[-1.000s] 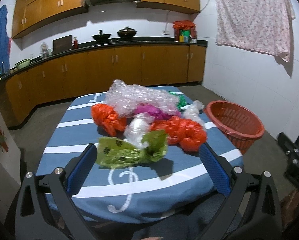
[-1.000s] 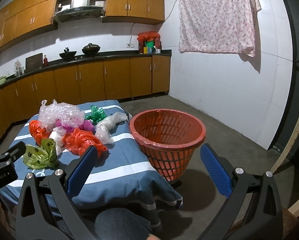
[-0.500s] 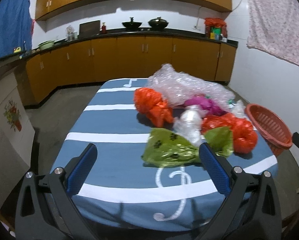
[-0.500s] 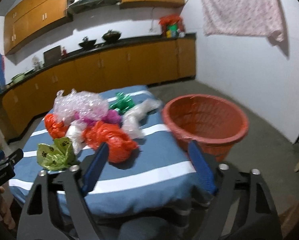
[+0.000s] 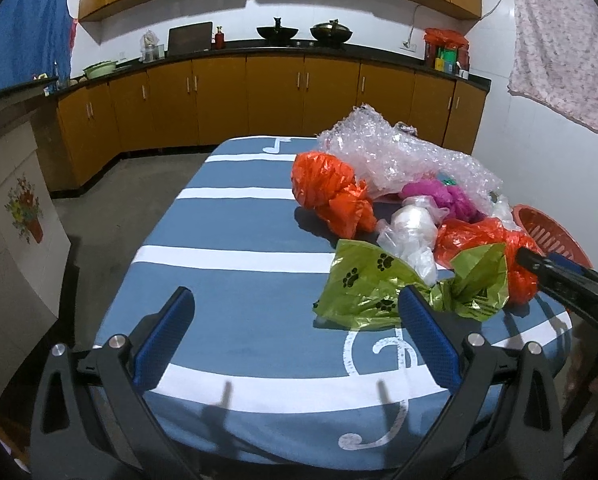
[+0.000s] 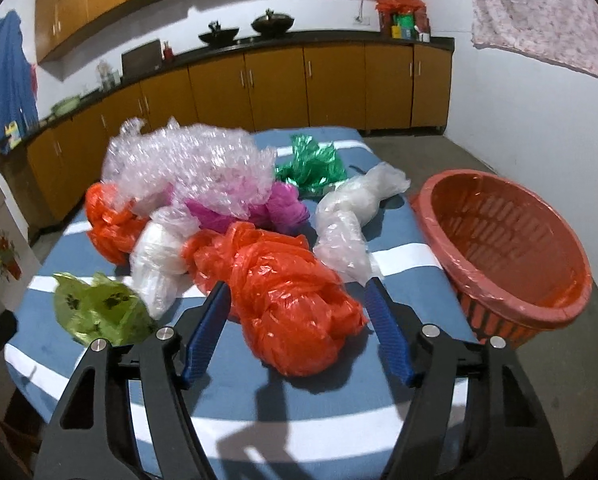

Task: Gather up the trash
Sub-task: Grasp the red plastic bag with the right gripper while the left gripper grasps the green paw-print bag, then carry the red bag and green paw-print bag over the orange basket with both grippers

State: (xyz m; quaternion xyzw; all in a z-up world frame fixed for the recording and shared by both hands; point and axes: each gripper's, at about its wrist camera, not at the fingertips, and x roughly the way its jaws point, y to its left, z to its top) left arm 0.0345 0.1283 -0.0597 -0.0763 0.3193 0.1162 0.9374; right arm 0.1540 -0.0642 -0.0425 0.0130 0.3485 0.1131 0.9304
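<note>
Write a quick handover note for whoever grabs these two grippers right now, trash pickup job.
Left gripper: open, empty, over bare tablecloth beside the green paw-print bag.
Right gripper: jaws have just been closing, on either side of the near orange bag; no firm grip visible yet.
Things: bubble wrap, pink, dark green, clear and second orange bags all lie on the table. Red basket at the table's right edge looks empty.
Done: nothing binned.
Left: every piece into the basket.
</note>
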